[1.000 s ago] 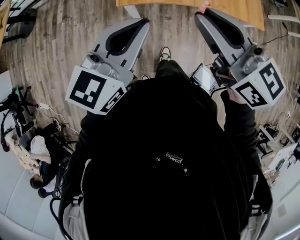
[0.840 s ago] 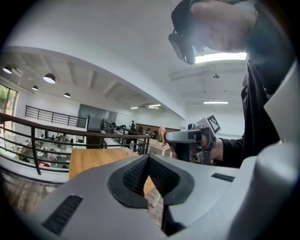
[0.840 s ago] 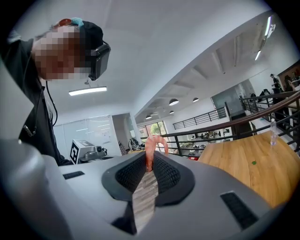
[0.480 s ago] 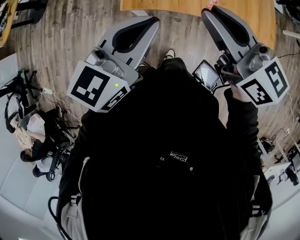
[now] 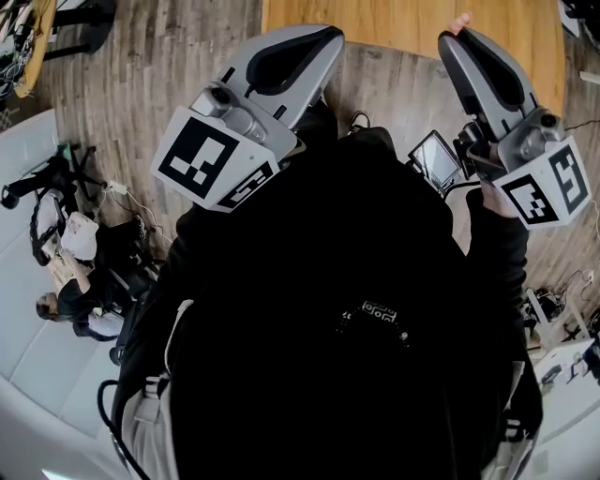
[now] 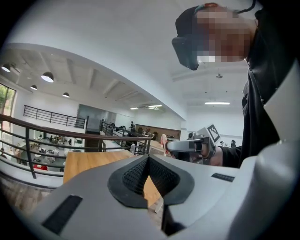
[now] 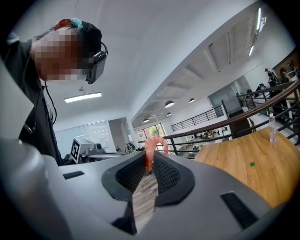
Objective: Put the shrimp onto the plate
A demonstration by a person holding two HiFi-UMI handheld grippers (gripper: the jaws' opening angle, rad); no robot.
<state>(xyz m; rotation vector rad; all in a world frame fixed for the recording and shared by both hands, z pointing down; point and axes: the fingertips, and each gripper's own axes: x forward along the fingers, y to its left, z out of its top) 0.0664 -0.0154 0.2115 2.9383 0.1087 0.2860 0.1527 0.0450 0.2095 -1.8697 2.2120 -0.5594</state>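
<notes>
The right gripper (image 7: pixel 149 164) is pinched tight on the pink shrimp (image 7: pixel 151 146), w/ the curly end poking up past the tips. The left gripper (image 6: pixel 148 161) is closed w/ nothing in it. Both point toward the wood table (image 5: pixel 403 19).

**Left gripper (image 6: pixel 148 159) closed and empty above a wooden table (image 6: pixel 82 161)**
Its ribbed black pads (image 6: pixel 134 176) meet tip to tip with nothing between them. A dark railing (image 6: pixel 70 133) runs past the table's far edge. At right, a hand in a black sleeve (image 6: pixel 234 154) holds the right gripper (image 6: pixel 168 146) level, with a pink shrimp (image 6: pixel 163 140) at its tip.
</notes>
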